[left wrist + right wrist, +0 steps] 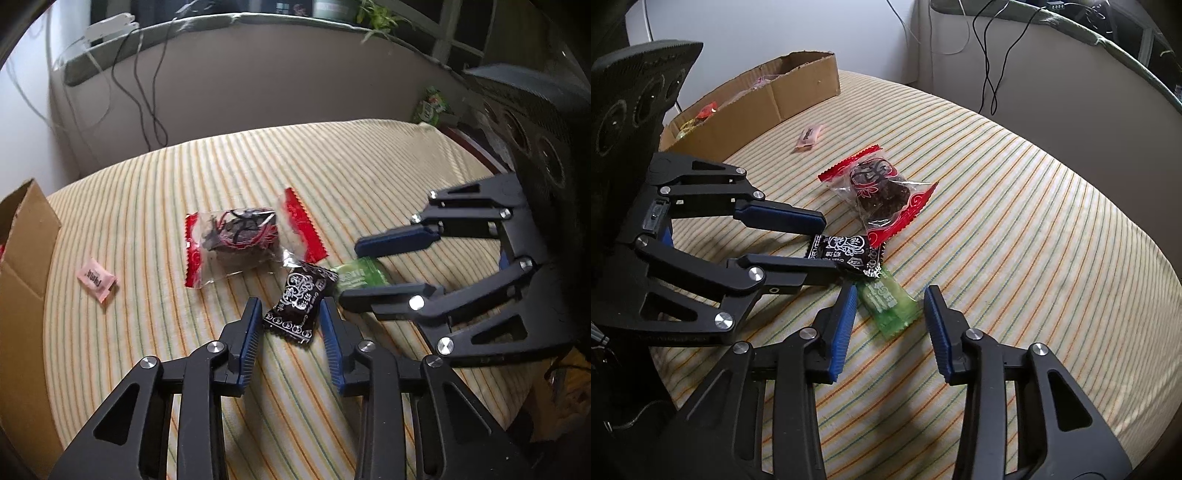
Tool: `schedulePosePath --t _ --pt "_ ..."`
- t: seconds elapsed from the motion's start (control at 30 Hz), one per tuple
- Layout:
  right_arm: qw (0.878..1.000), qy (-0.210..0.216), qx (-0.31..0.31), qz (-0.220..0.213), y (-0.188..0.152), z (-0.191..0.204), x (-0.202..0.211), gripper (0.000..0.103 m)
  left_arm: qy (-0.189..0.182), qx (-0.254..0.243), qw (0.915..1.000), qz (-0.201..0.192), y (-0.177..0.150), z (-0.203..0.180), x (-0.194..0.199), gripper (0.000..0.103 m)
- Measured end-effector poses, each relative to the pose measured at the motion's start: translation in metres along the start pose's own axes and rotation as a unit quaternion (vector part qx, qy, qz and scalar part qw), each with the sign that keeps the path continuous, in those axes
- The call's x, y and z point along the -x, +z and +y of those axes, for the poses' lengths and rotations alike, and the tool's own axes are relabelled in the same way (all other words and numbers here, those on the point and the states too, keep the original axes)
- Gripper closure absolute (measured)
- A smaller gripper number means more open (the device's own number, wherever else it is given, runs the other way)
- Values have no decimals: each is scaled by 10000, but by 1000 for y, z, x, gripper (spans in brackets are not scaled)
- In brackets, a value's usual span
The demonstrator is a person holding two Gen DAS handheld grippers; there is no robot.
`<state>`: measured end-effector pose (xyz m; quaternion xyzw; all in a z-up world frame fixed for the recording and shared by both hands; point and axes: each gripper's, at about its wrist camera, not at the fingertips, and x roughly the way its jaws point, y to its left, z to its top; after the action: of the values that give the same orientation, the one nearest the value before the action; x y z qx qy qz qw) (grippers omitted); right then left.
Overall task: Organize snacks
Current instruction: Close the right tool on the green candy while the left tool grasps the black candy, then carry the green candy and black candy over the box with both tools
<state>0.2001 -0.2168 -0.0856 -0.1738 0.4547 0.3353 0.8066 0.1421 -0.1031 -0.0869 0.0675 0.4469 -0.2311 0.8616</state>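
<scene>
Striped cloth (1015, 206) w/ fine ribs covers rounded table; cardboard box (798, 88) at far edge. Left gripper (291, 314) narrow around glossy black candy (301, 302), pads apart from it. Right gripper (892, 308) half-open astride translucent green candy (890, 304), not gripping.

The left hand-held gripper (291, 314) straddles a black candy wrapper (299, 306) — pads not pressing it.

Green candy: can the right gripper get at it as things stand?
Probably yes. The green candy lies between the right gripper fingers, nothing on top; only the black candy, flanked by the left gripper, crowds its far end.
</scene>
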Motion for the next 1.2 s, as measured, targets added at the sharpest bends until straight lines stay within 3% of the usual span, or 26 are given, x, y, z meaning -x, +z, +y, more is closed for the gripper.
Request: schedulePosePath --t 0.33,0.47,0.73,0.83,0.97,1.0,1.1,1.2 --pt "9997 -50 225 3 -2 0 0 63 -22 -231 9997 77 12 -10 -13 72" --pt "9995 -66 314 8 0 1 -2 63 -43 -138 9998 109 13 -7 -17 80" --pt "9987 -43 493 75 2 6 -2 69 -62 -38 9999 98 5 -1 -9 81" --pt "9969 -183 750 136 5 12 -4 61 -40 -11 10000 91 2 3 -7 81" --pt "9968 -76 771 196 13 12 -10 61 -8 78 10000 55 -1 6 -3 81" --pt "9971 -40 733 216 15 12 -11 62 -4 103 9999 48 -1 7 -2 81" --pt "9969 40 750 243 15 15 -11 79 24 173 9998 9 -4 11 3 81" --pt "9969 -43 742 253 13 20 -9 80 50 240 9997 -84 -7 16 12 81"
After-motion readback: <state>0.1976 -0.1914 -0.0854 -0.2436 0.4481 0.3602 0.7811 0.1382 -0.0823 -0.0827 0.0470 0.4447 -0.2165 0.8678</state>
